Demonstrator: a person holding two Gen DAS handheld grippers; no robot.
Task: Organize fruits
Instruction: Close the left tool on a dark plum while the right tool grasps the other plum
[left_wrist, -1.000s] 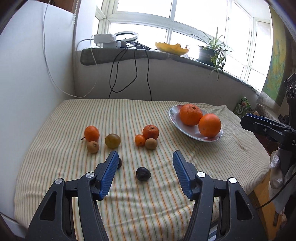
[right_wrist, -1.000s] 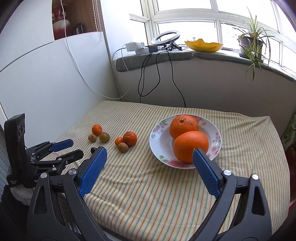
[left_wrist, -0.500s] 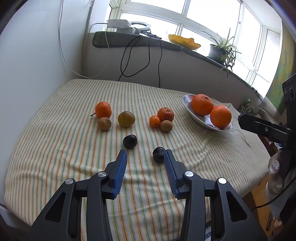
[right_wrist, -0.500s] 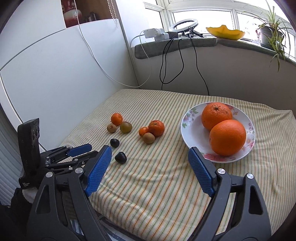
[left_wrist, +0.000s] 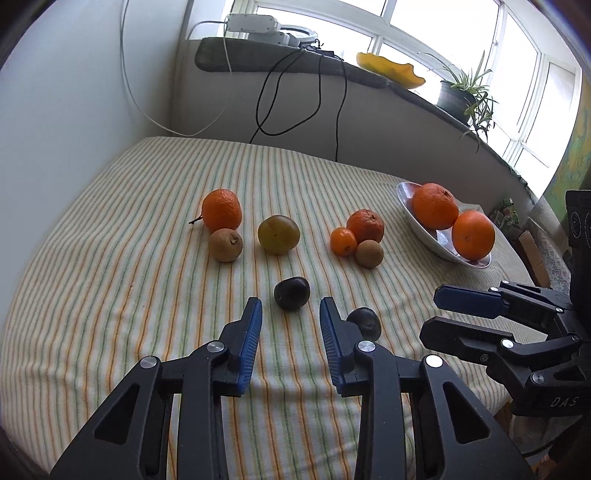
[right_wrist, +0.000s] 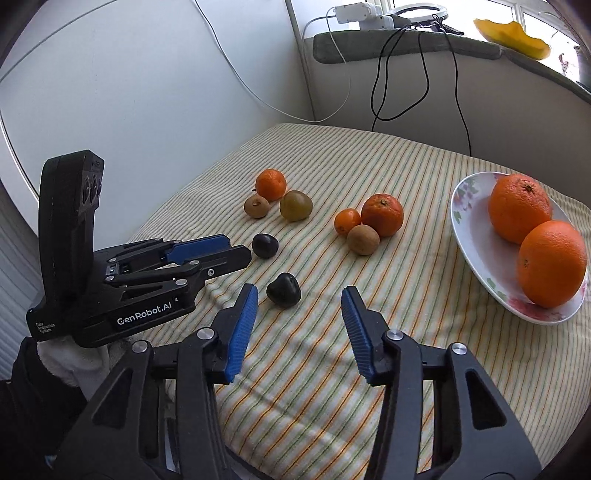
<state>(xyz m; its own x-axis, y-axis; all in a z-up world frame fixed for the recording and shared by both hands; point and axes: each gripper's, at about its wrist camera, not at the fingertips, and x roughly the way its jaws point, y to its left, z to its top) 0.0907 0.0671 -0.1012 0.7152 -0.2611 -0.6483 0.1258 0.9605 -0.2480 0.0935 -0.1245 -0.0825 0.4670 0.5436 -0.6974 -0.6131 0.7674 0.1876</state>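
Loose fruit lies on a striped cloth. A dark plum (left_wrist: 291, 293) (right_wrist: 265, 245) sits just ahead of my open, empty left gripper (left_wrist: 290, 314) (right_wrist: 236, 246). A second dark plum (left_wrist: 365, 323) (right_wrist: 283, 289) lies right of the left gripper's right finger. My right gripper (right_wrist: 299, 300) (left_wrist: 439, 312) is open and empty, with that plum near its left finger. Further back lie a mandarin (left_wrist: 221, 209), a kiwi (left_wrist: 225, 240), a greenish fruit (left_wrist: 278, 234), and a cluster of two mandarins (left_wrist: 365, 226) and a kiwi (left_wrist: 369, 253). A white plate (right_wrist: 469, 236) (left_wrist: 413, 218) at the right holds two large oranges (right_wrist: 519, 208).
A white wall (left_wrist: 66, 110) runs along the left of the table. A low wall with a windowsill (left_wrist: 332, 74) stands behind, with hanging cables (left_wrist: 291, 99), a yellow dish (left_wrist: 391, 68) and a potted plant (left_wrist: 458, 96). The table's front edge is below both grippers.
Both grippers have swung left and moved closer to the dark plums. The left gripper's jaws have narrowed and now face the left plum. The right gripper has entered the left wrist view.
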